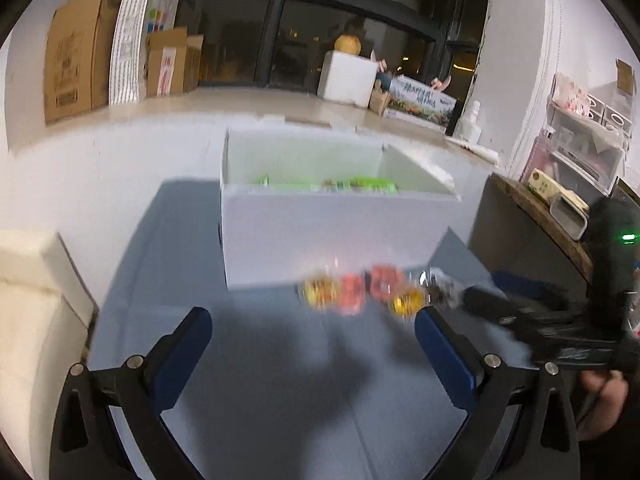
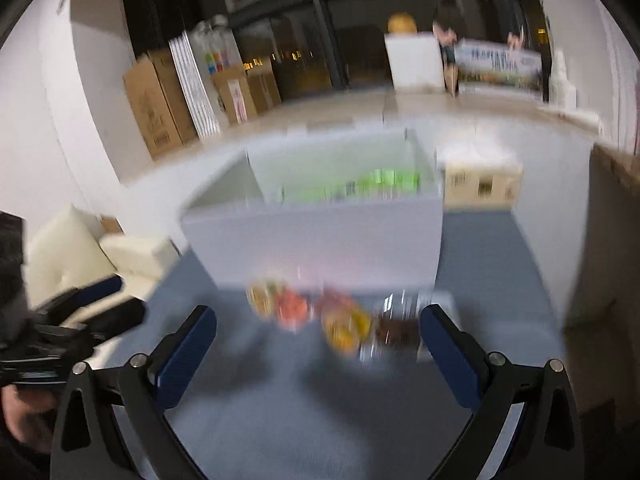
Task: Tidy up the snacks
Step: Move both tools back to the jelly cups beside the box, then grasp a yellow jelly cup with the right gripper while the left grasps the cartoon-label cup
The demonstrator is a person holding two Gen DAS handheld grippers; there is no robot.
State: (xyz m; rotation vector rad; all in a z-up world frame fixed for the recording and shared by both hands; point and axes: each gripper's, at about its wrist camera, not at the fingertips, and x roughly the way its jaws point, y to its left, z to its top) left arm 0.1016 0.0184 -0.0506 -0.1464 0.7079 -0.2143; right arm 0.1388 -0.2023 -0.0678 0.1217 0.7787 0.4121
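With both grippers spread and empty, left gripper (image 1: 314, 344) and right gripper (image 2: 320, 344), I'm between picks; next I'd grab a snack cup (image 1: 352, 298) lying just before the white box (image 1: 320, 240).

Snack packs (image 1: 360, 294) blurred, kinds unreadable; box (image 1: 320, 236) contents mostly hidden.

Ahead of the left gripper (image 1: 313, 330), whose blue fingers (image 1: 188, 344) stand wide apart with nothing between them, blurred snack packets (image 1: 352, 294) lie on the blue floor (image 1: 256, 380) before a white box (image 1: 320, 236).
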